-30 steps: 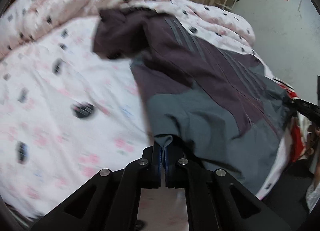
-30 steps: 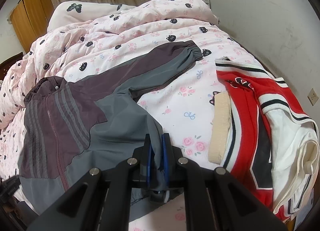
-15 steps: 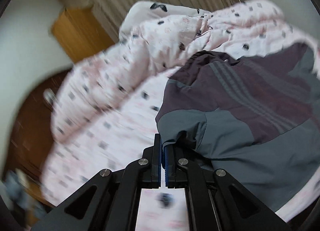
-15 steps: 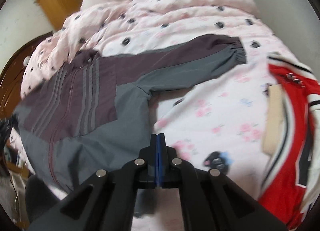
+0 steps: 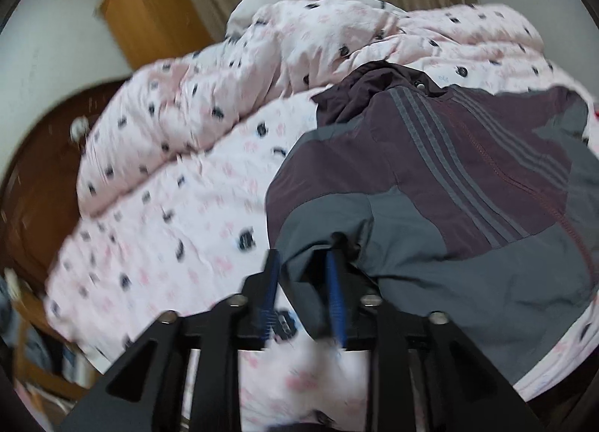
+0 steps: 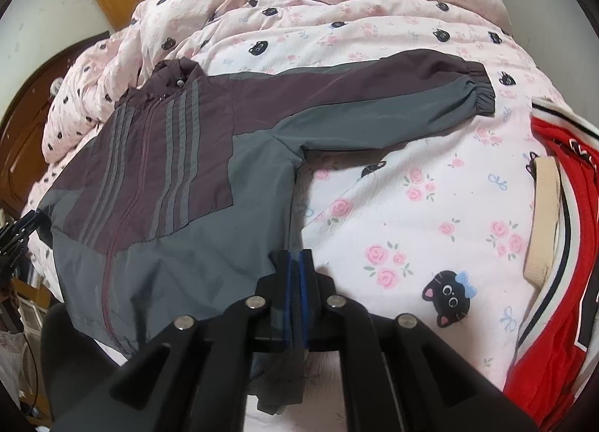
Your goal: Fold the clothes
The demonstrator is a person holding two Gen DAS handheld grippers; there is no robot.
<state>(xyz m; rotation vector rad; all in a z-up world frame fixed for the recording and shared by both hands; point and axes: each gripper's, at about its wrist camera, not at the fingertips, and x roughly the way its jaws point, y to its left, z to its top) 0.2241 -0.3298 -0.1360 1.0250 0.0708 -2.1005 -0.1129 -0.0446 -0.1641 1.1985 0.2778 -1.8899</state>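
A maroon and grey zip jacket [image 6: 168, 188] with grey stripes lies front up on the pink cat-print duvet [image 6: 393, 207]. One sleeve stretches right, its cuff [image 6: 475, 94] flat on the duvet. My right gripper [image 6: 295, 282] sits at the jacket's near side edge, blue pads almost together with grey cloth pinched between them and hanging below. In the left wrist view my left gripper [image 5: 303, 282] stands open at the opposite edge of the jacket [image 5: 449, 188], and a loose grey fold lies between its fingers. The left gripper [image 6: 18, 233] also shows at the far left of the right wrist view.
A red, white and black garment [image 6: 554, 319] lies along the bed's right side. A rumpled quilt [image 5: 224, 94] is heaped behind the jacket. A dark wooden bed end [image 5: 33, 177] and an orange wardrobe [image 5: 149, 16] stand left. A black chair [image 6: 75, 357] is below the bed edge.
My left gripper has opened and its grip on the jacket's edge is gone. Both grippers swung, and the jacket now lies spread flatter with its sleeve stretched out.
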